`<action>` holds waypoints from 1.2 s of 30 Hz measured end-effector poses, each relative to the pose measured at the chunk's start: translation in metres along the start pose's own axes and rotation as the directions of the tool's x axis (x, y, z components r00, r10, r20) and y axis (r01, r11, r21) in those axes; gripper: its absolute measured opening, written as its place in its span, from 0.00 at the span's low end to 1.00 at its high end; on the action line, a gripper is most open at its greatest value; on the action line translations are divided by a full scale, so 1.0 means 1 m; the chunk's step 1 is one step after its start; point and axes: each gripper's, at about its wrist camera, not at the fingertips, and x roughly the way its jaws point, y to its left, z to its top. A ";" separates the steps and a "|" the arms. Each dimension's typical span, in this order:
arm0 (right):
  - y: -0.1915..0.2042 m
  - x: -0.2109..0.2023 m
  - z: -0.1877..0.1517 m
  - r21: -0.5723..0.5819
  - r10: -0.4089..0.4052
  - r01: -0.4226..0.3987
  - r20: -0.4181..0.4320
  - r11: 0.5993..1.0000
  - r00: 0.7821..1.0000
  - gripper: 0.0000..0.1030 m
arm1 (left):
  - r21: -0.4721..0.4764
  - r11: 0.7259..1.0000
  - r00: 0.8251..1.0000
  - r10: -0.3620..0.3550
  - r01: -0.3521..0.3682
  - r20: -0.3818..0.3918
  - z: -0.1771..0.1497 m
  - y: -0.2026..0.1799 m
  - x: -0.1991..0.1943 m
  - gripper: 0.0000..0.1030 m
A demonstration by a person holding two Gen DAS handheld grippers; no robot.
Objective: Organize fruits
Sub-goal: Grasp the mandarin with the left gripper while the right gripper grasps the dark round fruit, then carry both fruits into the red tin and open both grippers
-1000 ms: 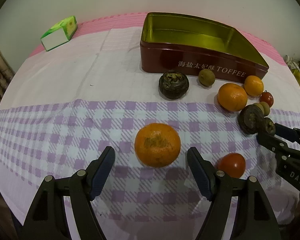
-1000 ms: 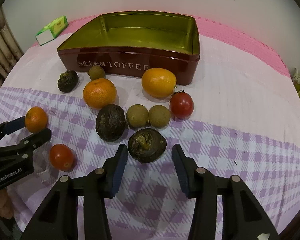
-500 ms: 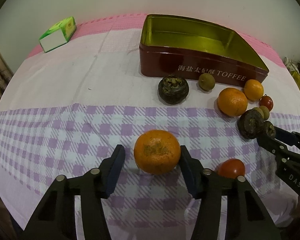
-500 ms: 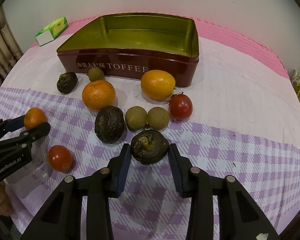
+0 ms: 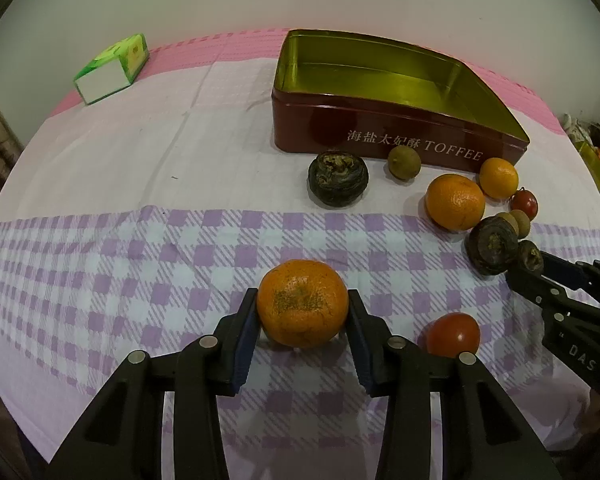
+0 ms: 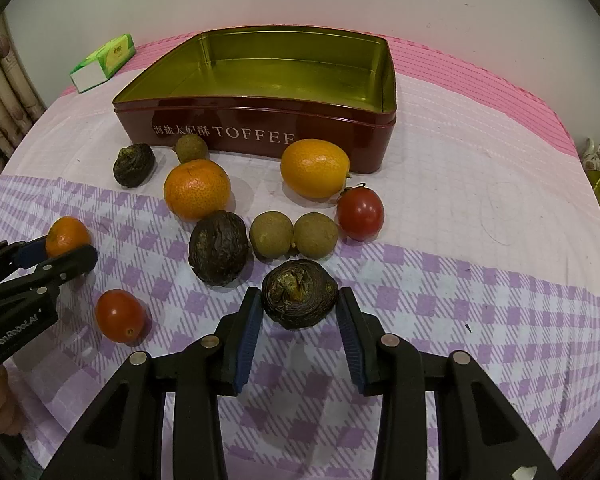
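The left claw (image 5: 302,326) pinches a mandarin (image 5: 302,303) on the checked surface (image 5: 140,248); the right claw (image 6: 299,322) pinches a dark wrinkled fruit (image 6: 299,299) (toffee tin (image 6: 256,128) behind).

Both wrist views look low across the table, sharing the toffee tin (image 5: 380,136), seemingly close.

Warm indoor light was even and moderately bright, casting soft shadows beneath the fruit. Fisheye distortion bent the edges, with dark vignetted corners. The toffee tin (image 6: 260,136) showed mild glare.

Glossy metal tin (image 6: 260,124); matt woven cloth (image 6: 460,184); wrinkled dark fruit (image 6: 299,294); pitted orange (image 5: 302,303).
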 end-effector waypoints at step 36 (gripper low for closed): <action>-0.039 -0.035 0.052 0.056 0.031 -0.037 0.093 0.998 0.995 0.34 | 0.004 0.999 0.992 -0.054 0.054 0.111 0.077 0.002 -0.023 0.42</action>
